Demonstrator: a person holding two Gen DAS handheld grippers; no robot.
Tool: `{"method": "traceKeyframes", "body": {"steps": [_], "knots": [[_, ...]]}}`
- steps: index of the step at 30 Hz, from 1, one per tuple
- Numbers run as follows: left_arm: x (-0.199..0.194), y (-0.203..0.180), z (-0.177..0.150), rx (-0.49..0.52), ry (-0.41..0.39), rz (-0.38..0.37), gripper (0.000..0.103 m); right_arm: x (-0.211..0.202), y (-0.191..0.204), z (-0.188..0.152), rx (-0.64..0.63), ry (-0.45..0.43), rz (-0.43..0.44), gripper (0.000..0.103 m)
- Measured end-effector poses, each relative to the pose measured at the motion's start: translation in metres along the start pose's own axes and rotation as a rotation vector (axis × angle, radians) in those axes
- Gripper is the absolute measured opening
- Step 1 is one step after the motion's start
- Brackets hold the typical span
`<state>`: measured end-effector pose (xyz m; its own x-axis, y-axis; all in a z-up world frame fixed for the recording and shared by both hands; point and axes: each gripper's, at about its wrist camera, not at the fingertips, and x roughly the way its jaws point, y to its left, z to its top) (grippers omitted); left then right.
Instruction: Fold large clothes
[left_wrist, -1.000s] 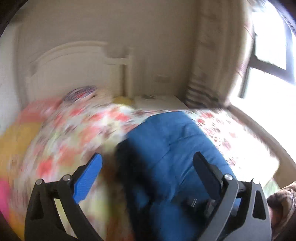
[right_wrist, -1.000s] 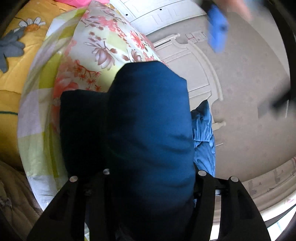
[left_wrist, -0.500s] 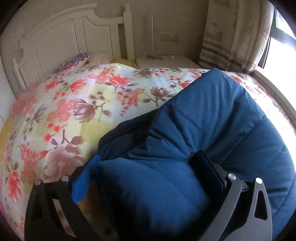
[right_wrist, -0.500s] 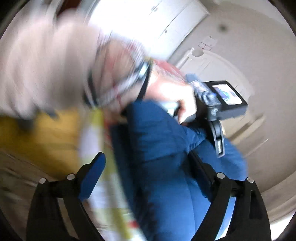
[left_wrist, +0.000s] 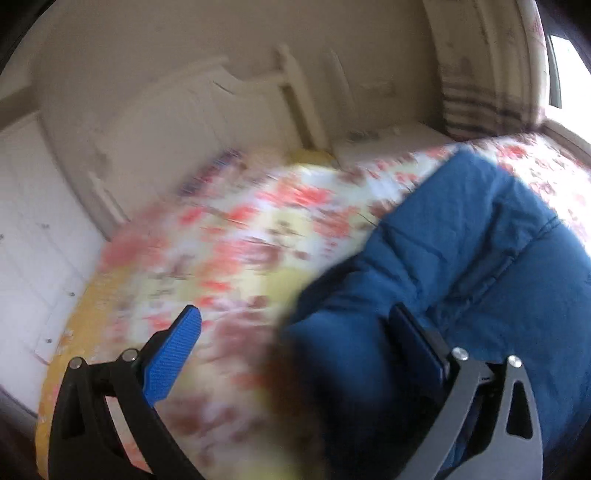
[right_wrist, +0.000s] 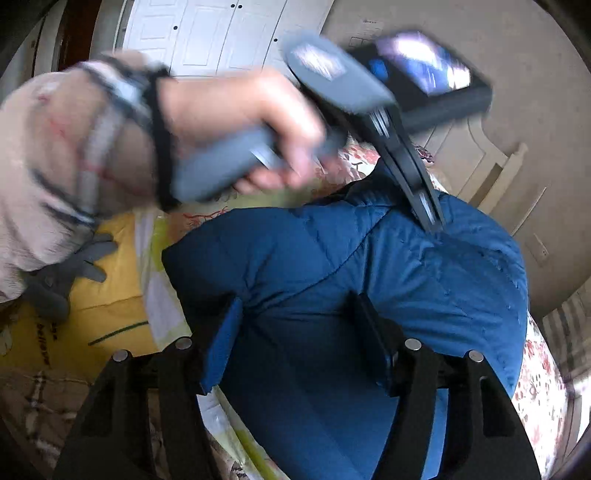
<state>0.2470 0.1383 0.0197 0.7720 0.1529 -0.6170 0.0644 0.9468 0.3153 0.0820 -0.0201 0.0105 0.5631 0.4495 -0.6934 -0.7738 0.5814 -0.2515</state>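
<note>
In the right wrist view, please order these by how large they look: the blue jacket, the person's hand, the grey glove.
1. Blue jacket: clearly the largest.
2. Hand: looks mid-sized, but it is blurred and close to the camera, so its true size is unsure.
3. Grey glove: looks smallest, and is partly hidden.

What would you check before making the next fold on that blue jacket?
1. The blue jacket rests on the floral bedspread: ok.
2. The right tool has the jacket between its closing jaws: ok.
3. The left tool grips the jacket: not ok, jaws open, one pad over bedspread.
4. Jacket lies smooth: not ok, bunched.
5. Sleeves tucked in: cannot tell.
</note>
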Motion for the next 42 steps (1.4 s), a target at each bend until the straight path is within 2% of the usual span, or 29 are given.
{"method": "traceKeyframes", "body": {"steps": [4,6,9,12,15,16,18,21,23,25,27,29,32,36,39,42], "knots": [[-0.060,0.024,-0.027,-0.151,-0.054,-0.172,0.099,0.012,0.005,0.000,0.007,-0.016,0.009,0.062],[-0.076,0.019,-0.047,-0.174,-0.048,-0.228,0.099,0.011,0.013,-0.004,-0.005,-0.022,-0.006,0.062],[-0.075,0.009,-0.073,-0.211,-0.001,-0.208,0.095,0.007,0.015,-0.003,-0.007,-0.042,-0.014,0.062],[-0.052,0.001,-0.103,-0.239,0.087,-0.150,0.092,-0.009,0.014,-0.005,-0.019,-0.045,0.004,0.062],[-0.047,-0.003,-0.113,-0.218,0.069,-0.116,0.092,-0.030,0.003,-0.006,-0.037,-0.038,0.074,0.061],[-0.047,-0.005,-0.113,-0.196,0.059,-0.085,0.093,-0.039,-0.005,-0.007,-0.037,-0.045,0.098,0.061],[-0.044,-0.006,-0.114,-0.188,0.061,-0.074,0.094,-0.045,-0.022,-0.009,-0.015,-0.079,0.120,0.061],[-0.041,-0.004,-0.118,-0.210,0.058,-0.074,0.098,-0.052,-0.096,-0.007,0.181,-0.130,0.116,0.061],[-0.040,-0.002,-0.122,-0.233,0.056,-0.083,0.098,-0.036,-0.156,-0.004,0.328,-0.139,0.109,0.061],[-0.039,-0.001,-0.125,-0.246,0.056,-0.091,0.098,-0.007,-0.206,0.001,0.439,-0.108,0.090,0.054],[-0.037,0.001,-0.125,-0.257,0.060,-0.100,0.098,0.026,-0.243,0.008,0.511,-0.073,0.106,0.050],[-0.036,0.001,-0.126,-0.264,0.061,-0.103,0.098,0.062,-0.263,0.015,0.540,-0.025,0.129,0.043],[-0.035,0.001,-0.126,-0.278,0.067,-0.104,0.098,0.125,-0.269,0.024,0.501,0.114,0.173,0.041],[-0.031,0.003,-0.128,-0.291,0.082,-0.120,0.098,0.149,-0.260,0.039,0.414,0.198,0.143,0.040],[-0.030,0.004,-0.129,-0.291,0.078,-0.120,0.100,0.136,-0.262,0.042,0.379,0.184,0.119,0.040],[-0.030,0.005,-0.130,-0.300,0.077,-0.120,0.100,0.104,-0.281,0.035,0.461,0.068,0.097,0.040]]}}
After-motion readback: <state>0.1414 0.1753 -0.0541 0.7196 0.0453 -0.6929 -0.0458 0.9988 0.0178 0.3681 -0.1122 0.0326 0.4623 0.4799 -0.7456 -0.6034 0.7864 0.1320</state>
